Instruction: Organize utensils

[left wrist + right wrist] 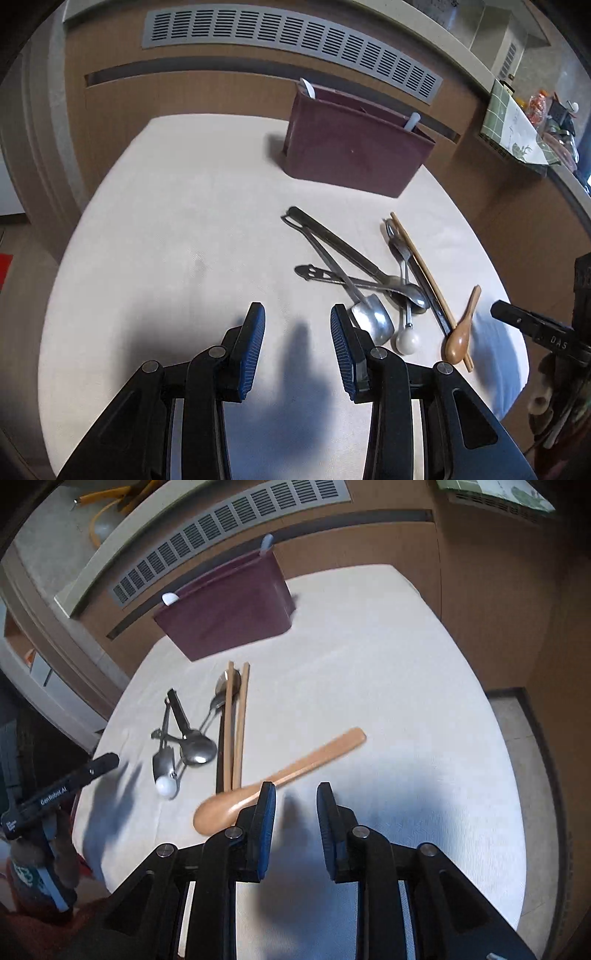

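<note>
A maroon utensil holder [354, 147] stands at the far side of the white table [177, 229], with two white handles sticking out; it also shows in the right wrist view [229, 609]. A pile of metal spoons and tongs [354, 273] lies before it, beside wooden chopsticks [424, 273], a white-ended spoon [407, 339] and a wooden spoon [461, 328]. My left gripper [297, 314] is open and empty, just left of the pile. My right gripper [295, 794] is open and empty, its left finger next to the wooden spoon [280, 775].
A wood-panelled wall with a grey vent [295, 40] runs behind the table. A cluttered counter [535, 122] stands at the right. The left gripper shows at the left edge of the right wrist view [59, 794]. The table edge [509, 738] drops to the floor at right.
</note>
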A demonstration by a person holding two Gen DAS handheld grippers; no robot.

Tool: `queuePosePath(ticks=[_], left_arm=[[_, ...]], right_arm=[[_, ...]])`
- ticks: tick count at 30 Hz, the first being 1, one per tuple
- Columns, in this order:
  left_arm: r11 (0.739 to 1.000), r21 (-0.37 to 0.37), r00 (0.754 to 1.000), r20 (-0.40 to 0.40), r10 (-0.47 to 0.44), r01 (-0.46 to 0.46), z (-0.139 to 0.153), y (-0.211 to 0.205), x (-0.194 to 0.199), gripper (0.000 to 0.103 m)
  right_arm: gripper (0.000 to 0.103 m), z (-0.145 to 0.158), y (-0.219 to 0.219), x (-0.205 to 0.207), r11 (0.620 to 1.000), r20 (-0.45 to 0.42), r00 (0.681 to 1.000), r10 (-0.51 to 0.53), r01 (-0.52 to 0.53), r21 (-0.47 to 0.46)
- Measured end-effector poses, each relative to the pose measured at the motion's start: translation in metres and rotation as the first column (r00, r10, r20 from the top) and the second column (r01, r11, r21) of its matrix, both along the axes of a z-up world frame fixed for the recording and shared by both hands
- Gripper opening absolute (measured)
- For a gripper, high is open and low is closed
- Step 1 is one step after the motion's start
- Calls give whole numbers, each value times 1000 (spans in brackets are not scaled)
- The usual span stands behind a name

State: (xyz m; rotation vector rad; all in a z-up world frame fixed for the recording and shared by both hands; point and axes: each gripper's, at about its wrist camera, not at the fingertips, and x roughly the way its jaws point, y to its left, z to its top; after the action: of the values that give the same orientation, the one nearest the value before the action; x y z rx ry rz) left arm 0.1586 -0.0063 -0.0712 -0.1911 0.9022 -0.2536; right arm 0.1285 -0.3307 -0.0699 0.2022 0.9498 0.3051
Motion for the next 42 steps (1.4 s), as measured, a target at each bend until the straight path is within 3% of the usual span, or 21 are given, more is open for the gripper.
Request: queuePosePath(ticks=[4, 6, 10, 15, 19, 25, 29, 36, 40, 42], left_arm=[[1000, -11, 1000, 7, 10, -10, 5, 1, 4, 38], [1000, -9, 1000, 4, 7, -7, 5, 2, 3, 38], [1000, -12, 1000, -11, 23, -24, 2, 10, 4, 38], [999, -24, 998, -47, 43, -45, -7, 15, 9, 38], [999, -40, 997, -74, 21, -24, -13, 7, 14, 38], [999, -34, 997, -80, -22, 20, -14, -10, 20, 38], [998, -23, 996, -72, -53, 51, -12, -27, 26, 38], [987, 141, 997, -16, -80, 82, -8, -69, 56, 38], [950, 295, 994, -9, -107, 105, -18, -91, 65, 38], [934, 338, 992, -7, -125, 120, -23, -91, 61, 38]], right_arm=[[22, 8, 45, 15, 990, 90, 988, 129, -123, -72], [19, 2, 66, 32, 980, 92, 981, 169, -158, -117], [16, -11, 91, 69, 974, 58, 979, 197, -189, -122], [13, -18, 95, 95, 975, 36, 982, 183, -177, -137], [7, -16, 90, 94, 972, 40, 979, 200, -193, -134], [6, 11, 59, 76, 992, 118, 986, 118, -112, -62], [6, 23, 42, 65, 996, 159, 985, 65, -54, -73], [6, 22, 33, 54, 997, 167, 985, 33, -21, -68], [6, 19, 33, 52, 998, 160, 987, 30, -19, -67], [6, 19, 34, 50, 997, 160, 987, 31, -19, -71]])
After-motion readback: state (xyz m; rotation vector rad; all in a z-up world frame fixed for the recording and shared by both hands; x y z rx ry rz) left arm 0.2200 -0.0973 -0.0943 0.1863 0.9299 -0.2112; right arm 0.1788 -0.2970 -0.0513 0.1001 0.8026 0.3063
